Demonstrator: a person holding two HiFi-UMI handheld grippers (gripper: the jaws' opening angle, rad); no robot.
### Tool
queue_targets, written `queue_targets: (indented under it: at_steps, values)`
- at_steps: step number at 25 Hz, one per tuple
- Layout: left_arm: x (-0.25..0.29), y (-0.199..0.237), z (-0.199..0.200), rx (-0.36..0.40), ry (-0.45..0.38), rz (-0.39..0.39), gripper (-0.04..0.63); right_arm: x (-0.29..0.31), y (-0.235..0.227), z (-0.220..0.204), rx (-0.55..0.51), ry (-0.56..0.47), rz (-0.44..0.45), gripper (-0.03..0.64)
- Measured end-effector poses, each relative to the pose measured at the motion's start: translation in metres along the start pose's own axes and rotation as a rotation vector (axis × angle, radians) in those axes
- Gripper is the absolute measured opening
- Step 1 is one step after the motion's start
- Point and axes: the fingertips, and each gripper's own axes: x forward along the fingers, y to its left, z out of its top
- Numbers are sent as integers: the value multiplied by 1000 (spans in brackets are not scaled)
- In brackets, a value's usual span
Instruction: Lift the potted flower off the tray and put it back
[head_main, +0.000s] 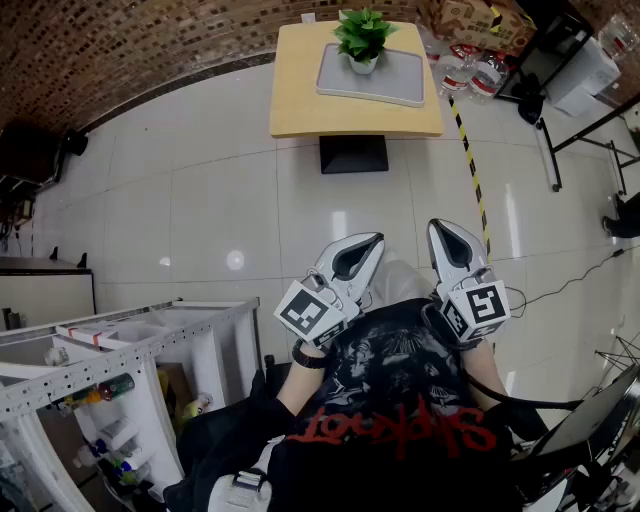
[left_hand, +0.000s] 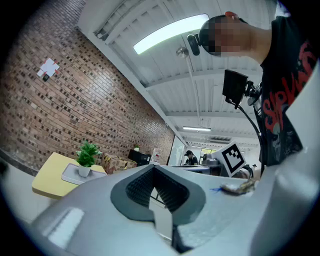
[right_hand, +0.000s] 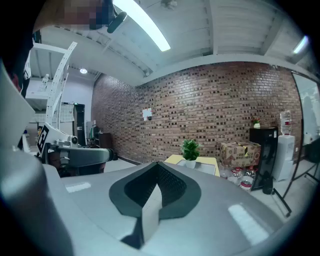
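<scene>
A green potted flower in a white pot stands on a grey tray on a yellow table at the far end of the room. Both grippers are held close to my body, far from the table. My left gripper is shut with nothing between its jaws. My right gripper is shut and empty too. The left gripper view shows the potted flower small at the left. In the right gripper view the potted flower stands on the tray ahead.
A white metal shelf rack with bottles stands at the left. Water bottles and cardboard boxes sit right of the table. A yellow-black tape line runs along the white tiled floor. A black stand is at the right.
</scene>
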Motion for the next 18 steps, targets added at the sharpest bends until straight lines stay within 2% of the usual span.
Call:
queue_targets:
  at_steps: [4, 7, 9, 12, 15, 18]
  values:
    - [24, 45, -7, -5, 32, 34, 3, 55, -23, 2, 13, -12, 41, 3]
    - [58, 98, -12, 6, 67, 56, 5, 117, -52, -8, 51, 1, 82, 3]
    - [80, 134, -7, 14, 81, 101, 5, 161, -70, -8, 74, 18, 135, 3]
    - [125, 189, 15, 36, 87, 167, 5, 225, -111, 25, 69, -9, 203, 3]
    - [187, 235, 46, 75, 93, 190, 3, 273, -169, 70, 27, -60, 230, 3]
    - [232, 268, 76, 85, 73, 215, 5, 309, -213, 89, -1, -66, 262, 3]
